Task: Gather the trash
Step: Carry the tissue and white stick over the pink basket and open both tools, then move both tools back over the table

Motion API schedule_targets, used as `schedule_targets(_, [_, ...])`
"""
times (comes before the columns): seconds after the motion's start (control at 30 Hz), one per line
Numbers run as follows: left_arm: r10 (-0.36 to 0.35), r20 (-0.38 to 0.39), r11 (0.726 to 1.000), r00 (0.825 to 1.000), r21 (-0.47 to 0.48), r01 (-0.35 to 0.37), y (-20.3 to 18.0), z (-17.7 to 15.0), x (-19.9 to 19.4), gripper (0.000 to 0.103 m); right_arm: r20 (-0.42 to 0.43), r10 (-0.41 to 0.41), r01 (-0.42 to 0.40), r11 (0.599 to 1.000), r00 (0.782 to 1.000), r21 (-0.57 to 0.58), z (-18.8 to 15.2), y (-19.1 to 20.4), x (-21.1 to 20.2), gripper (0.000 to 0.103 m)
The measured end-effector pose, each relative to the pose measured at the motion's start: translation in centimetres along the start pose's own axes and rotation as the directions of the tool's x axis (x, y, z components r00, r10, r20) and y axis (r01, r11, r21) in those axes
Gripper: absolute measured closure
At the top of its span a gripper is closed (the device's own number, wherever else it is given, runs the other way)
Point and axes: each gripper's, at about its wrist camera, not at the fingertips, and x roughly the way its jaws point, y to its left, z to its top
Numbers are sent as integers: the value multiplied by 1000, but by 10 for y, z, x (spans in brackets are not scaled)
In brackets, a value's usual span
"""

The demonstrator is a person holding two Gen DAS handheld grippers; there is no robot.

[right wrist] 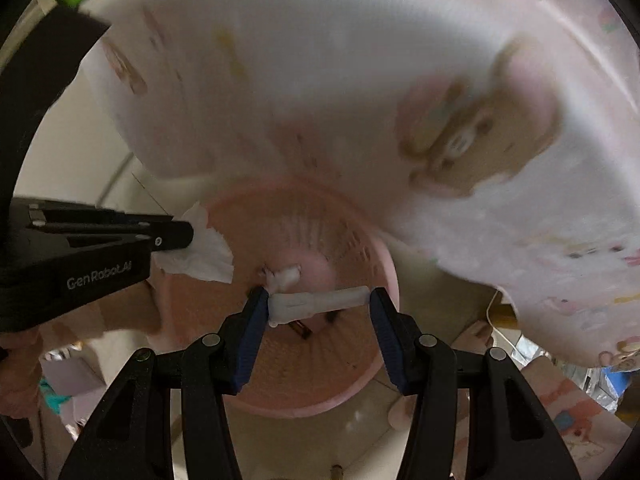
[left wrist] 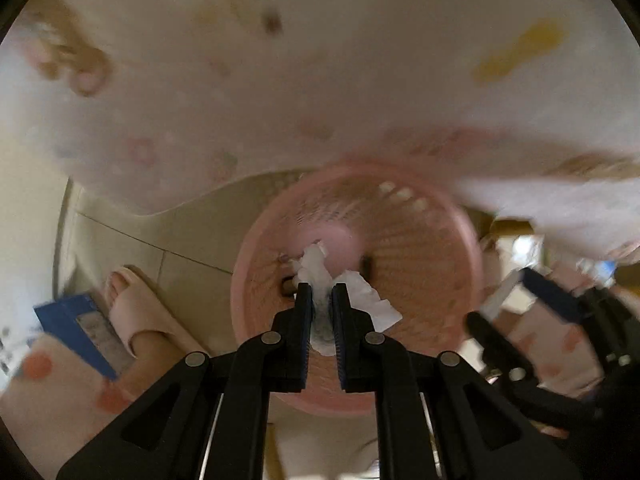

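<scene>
A pink plastic basket (left wrist: 420,240) stands on the tiled floor below both grippers; it also shows in the right wrist view (right wrist: 352,240). My left gripper (left wrist: 322,292) is shut on a crumpled white tissue (left wrist: 360,292) above the basket's mouth; that tissue also shows in the right wrist view (right wrist: 208,252). My right gripper (right wrist: 318,300) holds a white rolled piece of trash (right wrist: 320,302) across its jaws, over the basket. A white wad (right wrist: 286,274) and small dark bits lie on the basket bottom.
A white cloth with cartoon prints (left wrist: 320,80) hangs over the top of both views (right wrist: 360,80). A foot in a pink slipper (left wrist: 132,304) stands left of the basket. A blue-edged object (left wrist: 80,328) is at the left.
</scene>
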Motion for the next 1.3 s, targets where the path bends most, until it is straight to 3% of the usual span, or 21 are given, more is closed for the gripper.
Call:
schedule_targets(0.13, [-19, -67, 1000, 998, -15, 18, 7, -2, 29, 93, -49, -27, 26, 999, 998, -23, 2, 3, 30, 48])
schedule_targets(0.23, [25, -70, 1000, 997, 2, -25, 7, -5, 37, 92, -95, 17, -16, 1000, 995, 10, -5, 0, 48, 48])
schedule_targets(0.37, [17, -63, 999, 998, 38, -15, 6, -6, 38, 86, -111, 26, -27, 1000, 994, -14, -10, 5, 52, 47])
schedule_targets(0.4, [27, -64, 999, 998, 38, -24, 5, -6, 37, 83, -111, 22, -24, 1000, 994, -19, -10, 4, 51, 40])
schedule_targets(0.47, [15, -63, 999, 998, 38, -13, 2, -6, 34, 58, -100, 18, -20, 1000, 995, -19, -11, 3, 49, 27])
schedule_targets(0.6, [58, -44, 997, 997, 48, -56, -2, -6, 28, 46, -95, -8, 6, 1000, 995, -21, -16, 0, 53, 24])
schedule_targets(0.73, [119, -5, 992, 993, 42, -118, -1, -6, 14, 46, -81, -66, 64, 998, 995, -25, -14, 0, 49, 24])
schedule_targets(0.87, [154, 103, 988, 983, 8, -156, 3, -6, -25, 46, 17, -94, 93, 995, 995, 22, -7, -9, 17, 24])
schedule_targets(0.93, [160, 178, 987, 971, -15, -160, 6, -7, -51, 46, 60, -88, 86, 996, 994, 40, -5, -13, 1, 24])
schedule_targets(1.03, [173, 304, 985, 937, -39, -169, 6, -11, -94, 46, 149, -79, 67, 994, 986, 84, -3, -19, -31, 24])
schedule_targets(1.2, [197, 471, 980, 860, -72, -185, 7, -20, -150, 46, 351, -133, 88, 986, 927, 139, -6, -23, -92, 18])
schedule_targets(1.3, [204, 522, 979, 828, -93, -182, 9, -21, -171, 45, 433, -165, 104, 982, 886, 160, -9, -26, -118, 18])
